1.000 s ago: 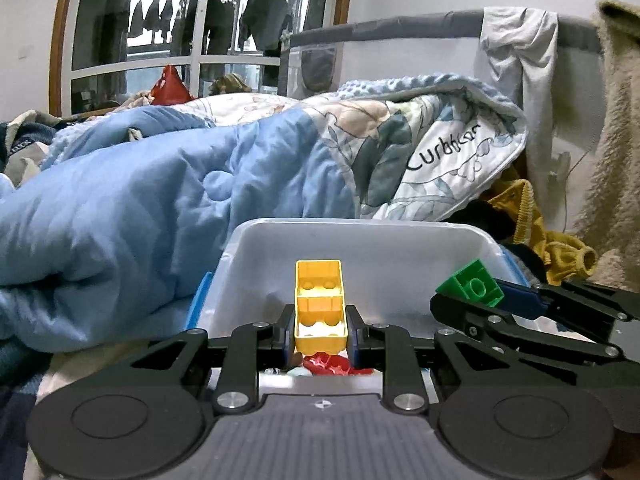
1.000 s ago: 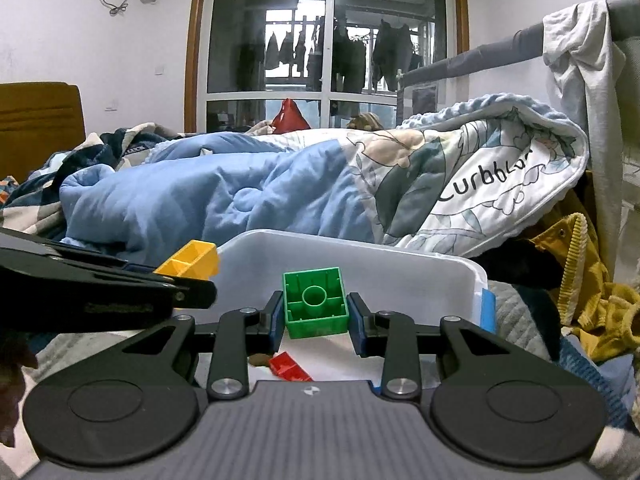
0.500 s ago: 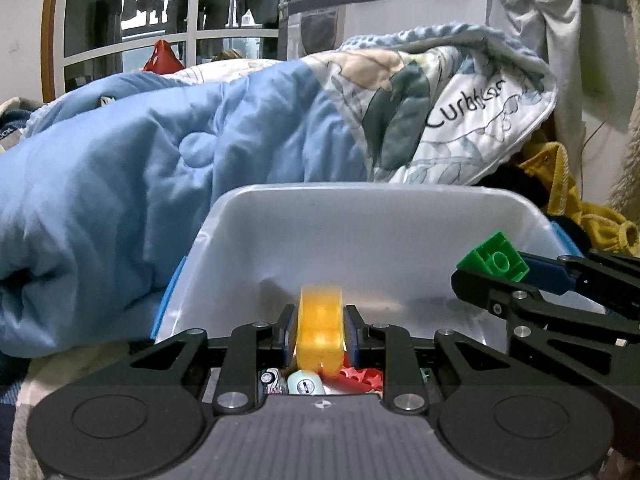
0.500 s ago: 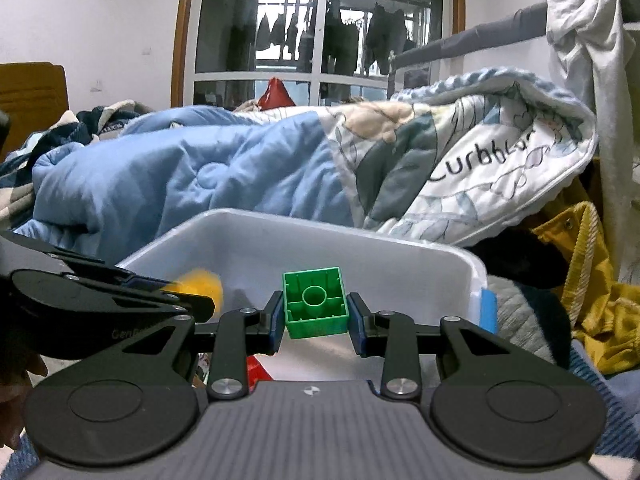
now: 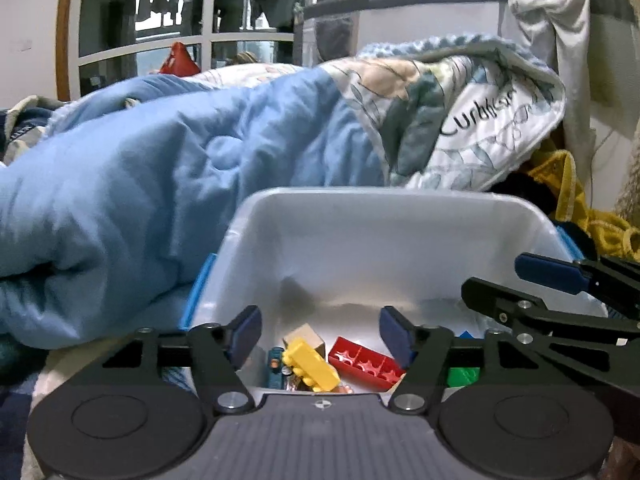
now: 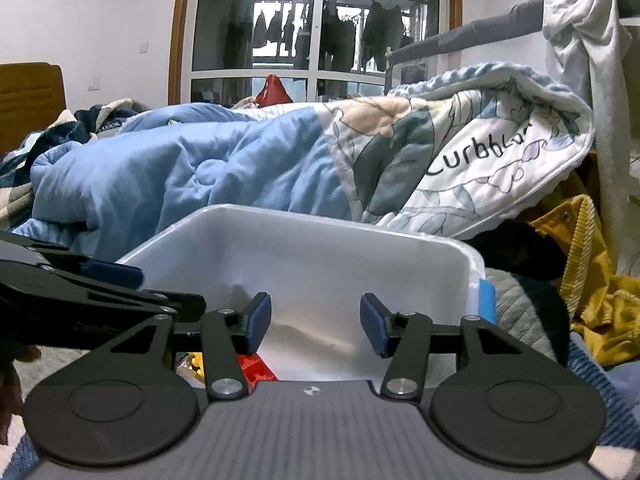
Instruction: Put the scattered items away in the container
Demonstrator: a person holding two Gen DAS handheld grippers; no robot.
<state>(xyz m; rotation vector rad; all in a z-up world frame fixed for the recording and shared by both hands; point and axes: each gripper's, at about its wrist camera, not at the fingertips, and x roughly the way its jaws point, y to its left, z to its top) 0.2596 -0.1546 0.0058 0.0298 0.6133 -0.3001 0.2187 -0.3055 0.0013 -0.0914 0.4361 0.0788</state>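
Left wrist view: the near edge of the white container (image 5: 384, 208) is cut off behind the left gripper (image 5: 320, 334), so only part of its floor shows. A green block (image 5: 463, 376) is mostly hidden behind the gripper's right linkage, and a small teal item (image 5: 275, 368) beside the yellow block (image 5: 310, 366) is too small to make out. The left gripper's jaws are opening, spread wide, with nothing between the blue pads (image 5: 244, 334); they hang over the container's near part. The yellow block lies tilted on the floor of the container, touching a tan block (image 5: 310, 338) behind it, with a red brick (image 5: 366, 362) just to its right. The right gripper (image 5: 516, 280) reaches in from the right over the container.

In the right wrist view, the right gripper (image 6: 316, 322) also has its jaws opening, empty, above the container (image 6: 332, 224); only slivers of the red brick (image 6: 256, 368) and something yellow (image 6: 197, 362) show past its left finger. A blue quilt (image 6: 168, 184) lies bunched behind the container.
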